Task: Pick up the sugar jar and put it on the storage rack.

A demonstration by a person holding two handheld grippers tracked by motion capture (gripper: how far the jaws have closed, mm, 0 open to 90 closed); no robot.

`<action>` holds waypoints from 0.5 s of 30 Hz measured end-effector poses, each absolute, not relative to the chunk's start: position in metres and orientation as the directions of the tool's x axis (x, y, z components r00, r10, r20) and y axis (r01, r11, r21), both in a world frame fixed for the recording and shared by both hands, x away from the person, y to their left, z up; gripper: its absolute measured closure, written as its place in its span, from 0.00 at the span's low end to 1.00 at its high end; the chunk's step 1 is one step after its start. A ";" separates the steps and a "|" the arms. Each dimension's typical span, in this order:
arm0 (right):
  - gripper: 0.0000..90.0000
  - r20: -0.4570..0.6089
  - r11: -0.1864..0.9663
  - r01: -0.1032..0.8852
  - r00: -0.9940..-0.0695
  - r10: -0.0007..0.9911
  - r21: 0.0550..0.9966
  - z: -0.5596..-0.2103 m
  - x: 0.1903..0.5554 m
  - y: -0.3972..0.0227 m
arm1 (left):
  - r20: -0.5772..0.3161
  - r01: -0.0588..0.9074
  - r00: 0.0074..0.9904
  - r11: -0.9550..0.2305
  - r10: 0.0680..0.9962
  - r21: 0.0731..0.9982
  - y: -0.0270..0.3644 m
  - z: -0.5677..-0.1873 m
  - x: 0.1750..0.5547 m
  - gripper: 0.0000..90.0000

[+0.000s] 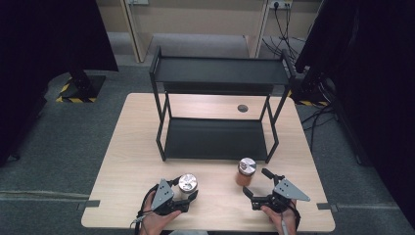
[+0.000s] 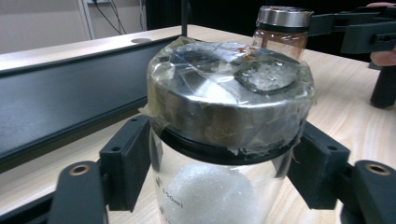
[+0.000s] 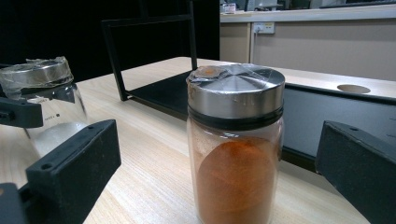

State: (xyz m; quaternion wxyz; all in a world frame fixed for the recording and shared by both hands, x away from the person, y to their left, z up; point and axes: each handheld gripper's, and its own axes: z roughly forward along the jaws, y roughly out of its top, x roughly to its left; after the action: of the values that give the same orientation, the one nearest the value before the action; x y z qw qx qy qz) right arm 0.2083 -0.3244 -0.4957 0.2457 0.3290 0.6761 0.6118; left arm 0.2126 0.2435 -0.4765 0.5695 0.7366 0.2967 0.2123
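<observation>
I have the left tool (image 2: 212, 172) clamped on the salt jar (image 2: 219, 140) at the counter's (image 1: 127, 166) front, just under its lid; slick, breakable glass. Right tool (image 3: 219, 186) gapes around the spice jar (image 3: 236, 144).

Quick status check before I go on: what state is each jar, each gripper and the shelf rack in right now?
white-powder jar: upright on the table, metal lid on, clamped below the lid.
left gripper: shut on the white-powder jar.
orange-powder jar: upright, lid on, standing free between open jaws.
right gripper: open, pads clear of the jar.
shelf rack: upright on the table, both shelves bare.
</observation>
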 end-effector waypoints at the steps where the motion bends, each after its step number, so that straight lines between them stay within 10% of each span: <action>1: 0.00 0.073 0.033 0.147 -0.662 0.745 0.989 -0.496 0.208 -0.324 | -0.025 0.196 0.733 -0.176 0.679 0.965 0.243 -0.476 0.213 0.34; 15: 0.00 0.080 0.027 0.149 -0.662 0.745 0.989 -0.497 0.209 -0.326 | -0.039 0.197 0.728 -0.154 0.684 0.968 0.247 -0.474 0.211 0.34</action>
State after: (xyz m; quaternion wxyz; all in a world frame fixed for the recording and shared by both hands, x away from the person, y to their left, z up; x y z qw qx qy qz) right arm 0.2088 -0.3256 -0.4965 0.2429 0.3315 0.6740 0.6139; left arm 0.2114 0.2472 -0.4744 0.5761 0.7296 0.3018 0.2115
